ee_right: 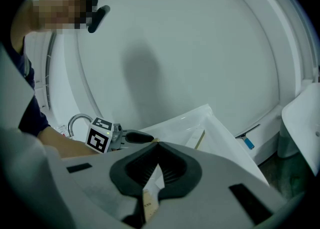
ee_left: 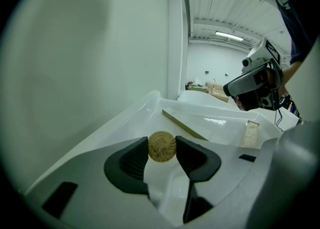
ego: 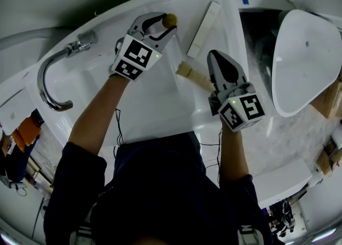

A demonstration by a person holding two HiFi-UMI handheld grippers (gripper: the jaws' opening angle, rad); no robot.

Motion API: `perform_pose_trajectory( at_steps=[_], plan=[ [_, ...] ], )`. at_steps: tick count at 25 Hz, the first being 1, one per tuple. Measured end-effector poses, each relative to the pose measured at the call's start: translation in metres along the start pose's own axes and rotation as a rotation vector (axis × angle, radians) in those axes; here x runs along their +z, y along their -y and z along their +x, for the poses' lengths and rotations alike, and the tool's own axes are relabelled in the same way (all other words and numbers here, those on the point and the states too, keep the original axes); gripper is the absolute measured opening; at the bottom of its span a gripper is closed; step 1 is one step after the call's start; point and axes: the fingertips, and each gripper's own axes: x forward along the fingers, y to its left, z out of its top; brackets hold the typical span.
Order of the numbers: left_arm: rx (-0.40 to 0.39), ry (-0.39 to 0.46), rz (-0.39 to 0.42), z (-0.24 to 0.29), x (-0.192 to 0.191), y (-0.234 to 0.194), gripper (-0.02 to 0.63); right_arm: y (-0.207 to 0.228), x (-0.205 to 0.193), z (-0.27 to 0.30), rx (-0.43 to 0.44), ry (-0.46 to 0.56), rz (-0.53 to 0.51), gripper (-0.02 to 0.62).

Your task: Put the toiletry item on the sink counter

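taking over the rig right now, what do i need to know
Left gripper: shut on a round golden item, held over the back rim of the sink counter.
Right gripper: shut on a thin beige packet, over the basin's right edge.
A long white box already lies on the counter.
Done: both items are gripped.
Left: probably set each one on the counter and let go.

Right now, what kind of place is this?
Most likely a bathroom: a white sink with a curved chrome faucet, and a long white box lying on its counter.
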Motion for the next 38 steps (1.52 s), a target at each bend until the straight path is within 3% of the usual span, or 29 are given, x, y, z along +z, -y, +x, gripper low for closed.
perform_pose_trajectory(
  at_steps=[25, 38],
  plan=[
    [0.062, -0.221, 0.103, 0.025, -0.019, 0.004, 0.193, 0.007, -0.006, -0.009, 0.007, 0.004, 0.020, 0.005],
    [0.086, -0.237, 0.129, 0.027, -0.022, 0.004, 0.201, 0.010, -0.007, -0.015, 0.002, 0.006, 0.022, 0.005]
  ],
)
